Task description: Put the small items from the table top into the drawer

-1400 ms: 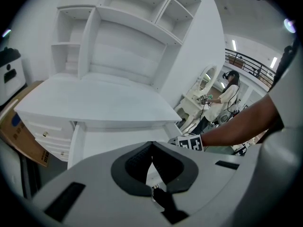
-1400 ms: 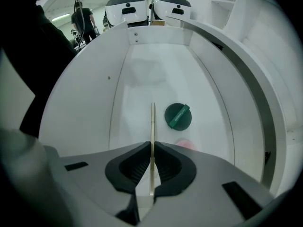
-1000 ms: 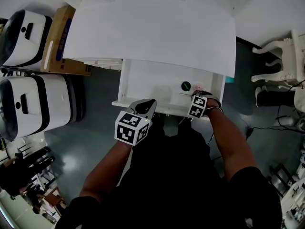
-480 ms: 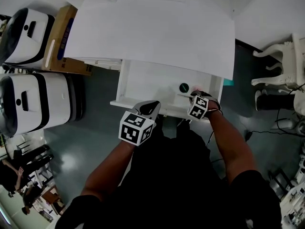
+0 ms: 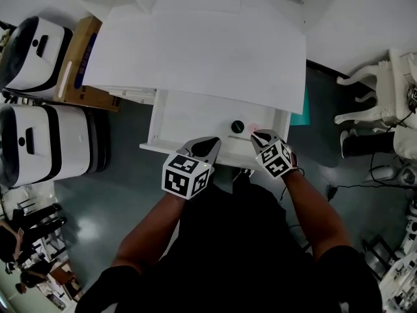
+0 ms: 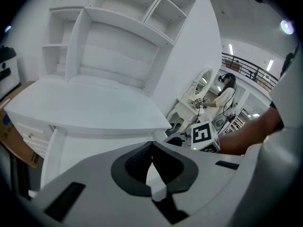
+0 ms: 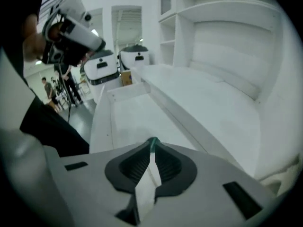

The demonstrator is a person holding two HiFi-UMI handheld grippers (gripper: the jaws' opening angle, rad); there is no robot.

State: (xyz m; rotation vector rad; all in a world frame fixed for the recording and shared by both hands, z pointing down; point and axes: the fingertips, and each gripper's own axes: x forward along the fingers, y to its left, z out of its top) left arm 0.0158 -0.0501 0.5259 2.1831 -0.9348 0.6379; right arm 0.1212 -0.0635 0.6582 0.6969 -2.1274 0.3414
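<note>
Head view: white tabletop (image 5: 195, 51) fills the upper centre, bare where it shows. The drawer (image 5: 186, 119) stands pulled out from under its near edge.

Task items: both lie inside the drawer, toward its 3 o'clock end. There is a small dark green round item (image 5: 237, 126), and a small pink item (image 5: 254, 128) just beside it at its 3 o'clock. The pink one is too small to tell what it is.

Left gripper (image 5: 207, 143): over the drawer's front edge, at about 7 o'clock from the green item. Fingers clenched, tips meeting, nothing between them in its own view.

Right gripper (image 5: 259, 137): at the drawer's front edge, just at 5 o'clock from the pink item, not touching it. Fingers clenched. Its own view shows a sliver of green right at the tips; the green item in the drawer lies apart from the gripper in the head view.

Surroundings: cardboard box (image 5: 81, 57) at 9 o'clock of the tabletop. White chair (image 5: 371, 96) at 3 o'clock, well apart.
</note>
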